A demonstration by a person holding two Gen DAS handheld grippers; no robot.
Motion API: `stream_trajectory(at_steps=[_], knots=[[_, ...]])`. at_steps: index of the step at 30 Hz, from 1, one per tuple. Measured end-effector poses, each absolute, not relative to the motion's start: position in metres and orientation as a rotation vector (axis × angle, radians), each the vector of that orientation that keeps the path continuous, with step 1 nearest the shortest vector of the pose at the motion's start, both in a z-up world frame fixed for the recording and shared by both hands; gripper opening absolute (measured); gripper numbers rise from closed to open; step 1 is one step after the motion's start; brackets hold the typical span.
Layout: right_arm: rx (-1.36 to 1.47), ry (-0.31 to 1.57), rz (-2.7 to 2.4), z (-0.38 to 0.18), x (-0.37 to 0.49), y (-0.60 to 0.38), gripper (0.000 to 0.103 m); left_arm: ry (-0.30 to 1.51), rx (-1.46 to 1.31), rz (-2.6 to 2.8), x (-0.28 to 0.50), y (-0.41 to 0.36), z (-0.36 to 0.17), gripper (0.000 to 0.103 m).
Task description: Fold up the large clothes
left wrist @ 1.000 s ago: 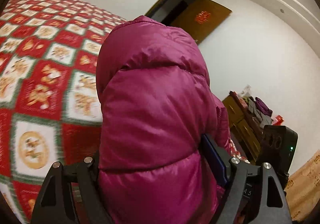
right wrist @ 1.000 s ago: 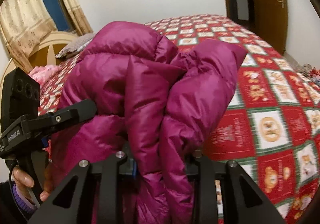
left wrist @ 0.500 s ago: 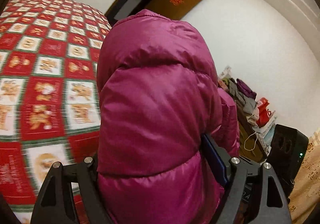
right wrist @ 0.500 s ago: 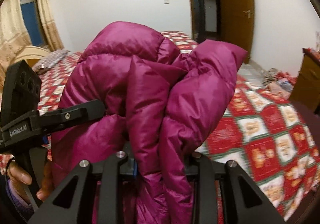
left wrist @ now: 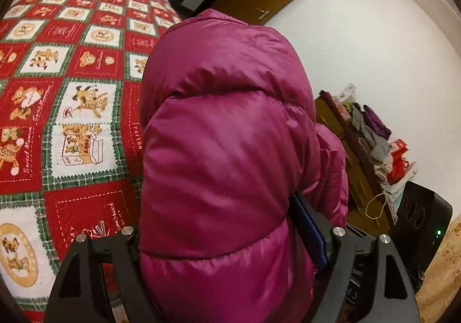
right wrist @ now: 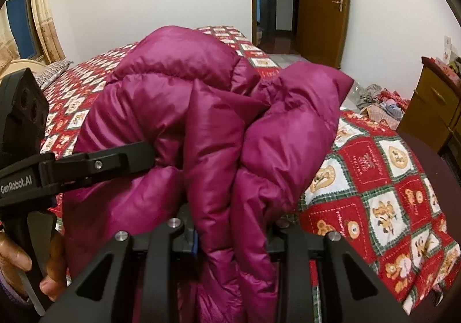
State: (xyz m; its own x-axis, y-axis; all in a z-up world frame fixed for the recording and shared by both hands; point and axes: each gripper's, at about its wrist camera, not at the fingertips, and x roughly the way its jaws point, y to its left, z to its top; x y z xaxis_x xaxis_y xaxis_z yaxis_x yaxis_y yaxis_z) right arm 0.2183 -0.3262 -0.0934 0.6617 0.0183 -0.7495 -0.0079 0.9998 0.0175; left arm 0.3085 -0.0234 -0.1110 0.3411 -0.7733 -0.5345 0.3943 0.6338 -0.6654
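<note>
A magenta puffer jacket (left wrist: 224, 156) is bunched up and held in the air above the bed by both grippers. My left gripper (left wrist: 227, 239) is shut on a thick fold of it; the jacket fills the middle of that view and hides the fingertips. My right gripper (right wrist: 230, 231) is shut on another fold of the jacket (right wrist: 201, 127), which rises in two puffy lobes. The left gripper also shows in the right wrist view (right wrist: 126, 160), clamped into the jacket's left side, with a hand on its handle.
The bed with a red, green and white patchwork quilt (left wrist: 72, 92) lies below and beyond the jacket (right wrist: 383, 179). A wooden dresser with piled clothes (left wrist: 363, 144) stands by the wall. An open wooden door (right wrist: 319, 6) is at the far end.
Both grippers have swung with the jacket, turning away from the headboard toward the door and dresser. The grips on the jacket are unchanged.
</note>
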Motion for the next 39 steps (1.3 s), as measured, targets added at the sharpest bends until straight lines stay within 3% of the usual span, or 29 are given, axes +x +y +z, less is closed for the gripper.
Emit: stream_trajectory(at_steps=[19,33,39], knots=[[0.052,0.920,0.095,-0.135,0.252,-0.346,0.031,1.006,-0.398,-0.605,0.331,-0.042,-0.149,0.081],[0.124,0.941,0.129,-0.147,0.261,-0.354,0.033,1.009,-0.284,-0.505,0.333,-0.050,-0.154,0.090],[0.164,0.908,0.062,-0.134,0.241,-0.369,0.049,1.002,-0.209,-0.488,0.331,-0.057,-0.155,0.093]])
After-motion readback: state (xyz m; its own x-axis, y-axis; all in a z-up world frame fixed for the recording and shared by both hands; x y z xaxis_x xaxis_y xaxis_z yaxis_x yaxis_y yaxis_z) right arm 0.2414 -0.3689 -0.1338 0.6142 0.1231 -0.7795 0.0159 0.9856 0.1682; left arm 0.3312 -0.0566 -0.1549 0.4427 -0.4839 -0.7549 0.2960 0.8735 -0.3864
